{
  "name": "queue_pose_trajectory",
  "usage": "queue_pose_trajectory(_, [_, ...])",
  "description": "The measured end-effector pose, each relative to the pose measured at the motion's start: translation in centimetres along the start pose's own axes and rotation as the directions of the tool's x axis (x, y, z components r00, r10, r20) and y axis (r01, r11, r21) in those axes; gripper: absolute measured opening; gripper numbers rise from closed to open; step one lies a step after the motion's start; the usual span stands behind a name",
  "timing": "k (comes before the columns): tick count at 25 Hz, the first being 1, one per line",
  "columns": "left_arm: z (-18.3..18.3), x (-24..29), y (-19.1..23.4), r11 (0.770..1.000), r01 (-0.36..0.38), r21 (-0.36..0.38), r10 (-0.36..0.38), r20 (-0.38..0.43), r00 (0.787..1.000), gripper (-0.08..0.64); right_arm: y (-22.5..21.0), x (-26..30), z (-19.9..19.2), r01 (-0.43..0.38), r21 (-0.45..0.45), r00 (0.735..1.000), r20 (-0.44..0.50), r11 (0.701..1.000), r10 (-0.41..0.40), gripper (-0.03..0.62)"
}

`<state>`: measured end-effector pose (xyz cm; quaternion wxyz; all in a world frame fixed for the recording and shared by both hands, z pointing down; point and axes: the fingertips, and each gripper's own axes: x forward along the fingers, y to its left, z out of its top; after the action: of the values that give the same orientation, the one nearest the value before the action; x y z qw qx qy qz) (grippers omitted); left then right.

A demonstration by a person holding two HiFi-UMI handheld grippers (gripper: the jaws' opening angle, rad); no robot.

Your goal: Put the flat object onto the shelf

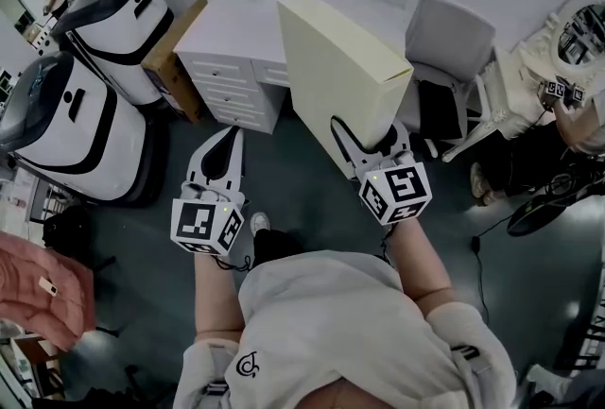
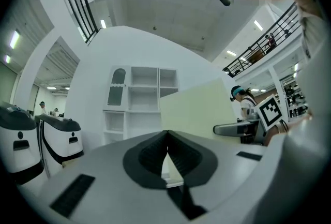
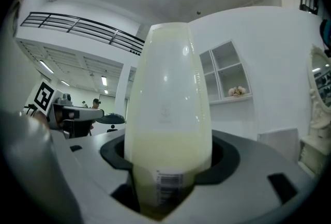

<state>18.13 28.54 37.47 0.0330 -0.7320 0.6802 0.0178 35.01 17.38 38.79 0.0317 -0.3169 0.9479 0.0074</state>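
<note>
Our right gripper (image 3: 168,166) pinches the pale-yellow flat cardboard box (image 1: 340,67) by one end; left gripper (image 2: 166,158) jaws together, empty. We fear it pivots, clipping the white shelf unit (image 2: 142,96).

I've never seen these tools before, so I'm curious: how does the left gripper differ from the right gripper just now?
The right gripper is clamped on a pale yellow flat box; the left gripper holds nothing. The right gripper's jaws stand apart round the box's edge; the left gripper's jaws are closed together. Both are the same grey-and-black tool, each carrying a marker cube.
</note>
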Motion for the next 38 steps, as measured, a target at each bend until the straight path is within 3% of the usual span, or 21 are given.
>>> queue_pose_trajectory(5, [-0.3, 0.6, 0.6, 1.0, -0.011, -0.023, 0.011, 0.002, 1.0, 0.011, -0.7, 0.7, -1.1, 0.005, -0.056, 1.0, -0.015, 0.998, -0.005, 0.269])
queue_pose_trajectory(11, [-1.4, 3.0, 3.2, 1.0, -0.012, -0.013, 0.012, -0.014, 1.0, 0.011, -0.9, 4.1, -0.5, -0.017, -0.026, 0.999, 0.026, 1.0, 0.017, 0.262])
queue_pose_trajectory(20, [-2.6, 8.9, 11.1, 0.999, 0.042, 0.014, -0.042, -0.031, 0.999, 0.011, -0.9, 14.1, -1.3, 0.006, -0.035, 1.0, 0.015, 0.999, -0.005, 0.264])
queue_pose_trajectory(30, [-2.7, 18.8, 26.7, 0.99, 0.142, -0.021, -0.142, -0.008, 0.99, 0.011, -1.3, 29.3, -0.8, 0.169, -0.04, 0.986, 0.014, 0.985, -0.169, 0.27])
queue_pose_trajectory(38, [-1.3, 25.7, 33.5, 0.962, 0.271, 0.013, -0.271, -0.002, 0.963, 0.011, -3.0, 37.1, 1.3, 0.306, -0.045, 0.952, 0.031, 0.951, -0.304, 0.268])
